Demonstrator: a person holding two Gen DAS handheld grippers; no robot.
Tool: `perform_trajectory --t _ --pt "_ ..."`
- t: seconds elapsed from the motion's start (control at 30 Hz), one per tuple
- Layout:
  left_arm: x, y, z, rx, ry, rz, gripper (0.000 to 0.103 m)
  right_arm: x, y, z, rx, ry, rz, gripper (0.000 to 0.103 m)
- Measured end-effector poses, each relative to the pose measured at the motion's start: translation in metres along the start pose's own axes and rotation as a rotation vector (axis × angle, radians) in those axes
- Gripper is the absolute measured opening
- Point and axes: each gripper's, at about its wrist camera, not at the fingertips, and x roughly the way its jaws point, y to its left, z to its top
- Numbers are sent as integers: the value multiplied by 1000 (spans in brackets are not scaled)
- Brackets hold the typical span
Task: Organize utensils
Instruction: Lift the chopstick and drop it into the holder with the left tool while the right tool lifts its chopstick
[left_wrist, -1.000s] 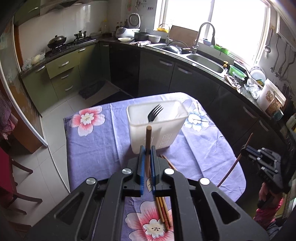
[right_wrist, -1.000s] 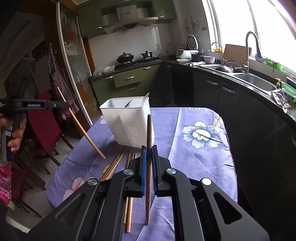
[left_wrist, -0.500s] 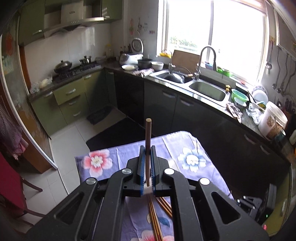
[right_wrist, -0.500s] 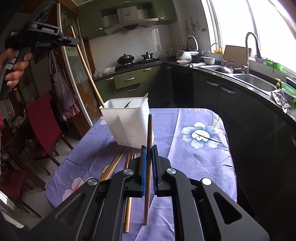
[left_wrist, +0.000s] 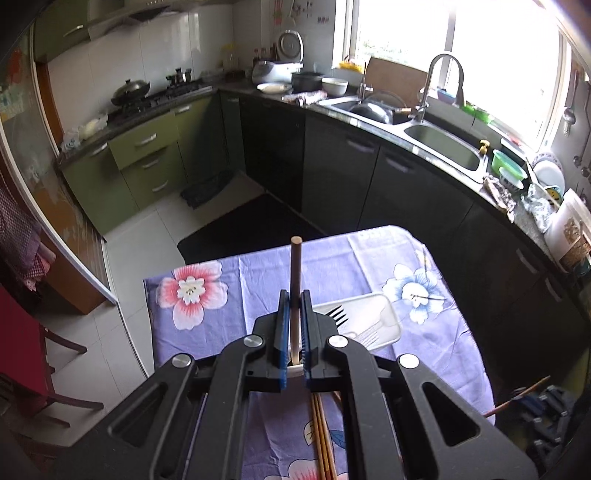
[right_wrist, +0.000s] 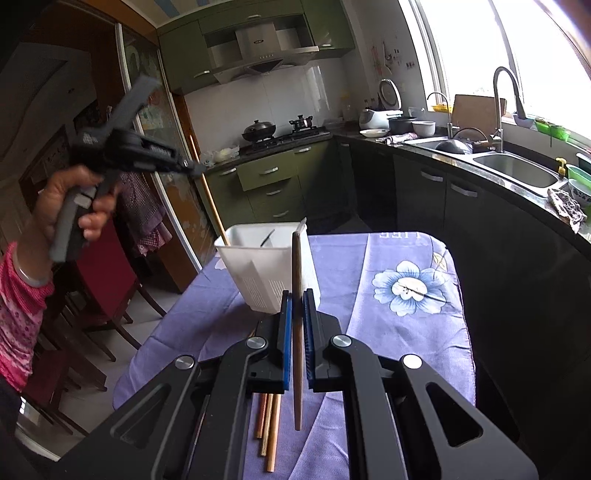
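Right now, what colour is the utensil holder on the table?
White: the utensil holder is a white plastic bin with slotted sides, clearest in the right wrist view.

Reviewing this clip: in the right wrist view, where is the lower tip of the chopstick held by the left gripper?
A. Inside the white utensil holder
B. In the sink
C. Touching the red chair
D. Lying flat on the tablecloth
A: the left gripper is raised and shut on a chopstick that slants down, its lower end passing below the rim of the white utensil holder.
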Motion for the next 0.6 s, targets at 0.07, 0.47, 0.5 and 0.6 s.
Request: perform_trajectory --t 0.07,0.47,0.5,0.6 --pt "13 1 -7 3 16 -2 7 -5 3 16 -2 -33 1 7" --pt "-16 34 -48 -62 -59 -44 36 12 23 135 50 -266 6 7" --pt "-20 38 -54 -72 -64 -50 36 18 23 141 57 -279 -5 7" --pt "-25 46 -70 -78 -61 -56 36 46 22 156 77 -281 -43 7"
